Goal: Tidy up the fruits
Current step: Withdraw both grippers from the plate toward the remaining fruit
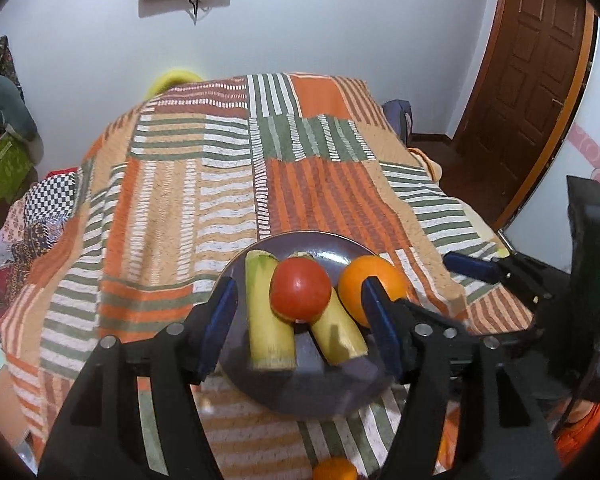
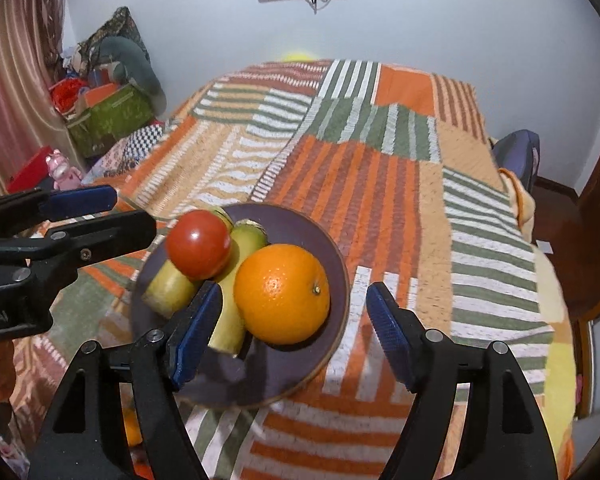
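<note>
Striped patchwork bedspread (image 1: pixel 228 184) covers the bed, with a dark plate (image 1: pixel 328 248) on it. Left tool (image 1: pixel 298 316) stands parted and empty over two yellow-green stalk pieces (image 1: pixel 266 316) and a red tomato (image 1: pixel 300 290) atop them. Farther right, beside the plate's orange (image 2: pixel 282 294), right tool (image 2: pixel 294 316) gapes, gripping nothing.

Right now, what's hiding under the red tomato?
The tomato sits on two yellow-green stalk pieces, which lie on the purple plate. Whether it also touches the plate between them stays hidden.
</note>
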The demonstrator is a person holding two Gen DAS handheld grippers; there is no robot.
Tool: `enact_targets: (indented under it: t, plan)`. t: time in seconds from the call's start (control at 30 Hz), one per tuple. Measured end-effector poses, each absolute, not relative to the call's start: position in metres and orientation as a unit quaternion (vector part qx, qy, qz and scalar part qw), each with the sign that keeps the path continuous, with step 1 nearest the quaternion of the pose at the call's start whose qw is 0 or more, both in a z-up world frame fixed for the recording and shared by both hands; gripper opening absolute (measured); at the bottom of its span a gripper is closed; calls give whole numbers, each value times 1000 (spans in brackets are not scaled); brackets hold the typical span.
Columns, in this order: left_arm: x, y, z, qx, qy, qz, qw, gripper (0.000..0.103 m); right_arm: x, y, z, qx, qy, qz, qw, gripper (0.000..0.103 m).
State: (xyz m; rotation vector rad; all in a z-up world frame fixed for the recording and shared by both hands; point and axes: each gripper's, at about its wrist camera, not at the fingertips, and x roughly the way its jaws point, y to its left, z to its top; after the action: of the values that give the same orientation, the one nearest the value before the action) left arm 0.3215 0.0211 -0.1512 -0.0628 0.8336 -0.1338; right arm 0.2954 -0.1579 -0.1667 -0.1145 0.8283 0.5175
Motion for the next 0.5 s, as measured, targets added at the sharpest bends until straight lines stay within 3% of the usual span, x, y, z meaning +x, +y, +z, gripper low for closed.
enact_targets:
  t: [0.5]
  plan:
    - [223, 21, -140, -13, 406, -54, 912, 67, 220, -186, -129, -59, 355, 254, 898, 75]
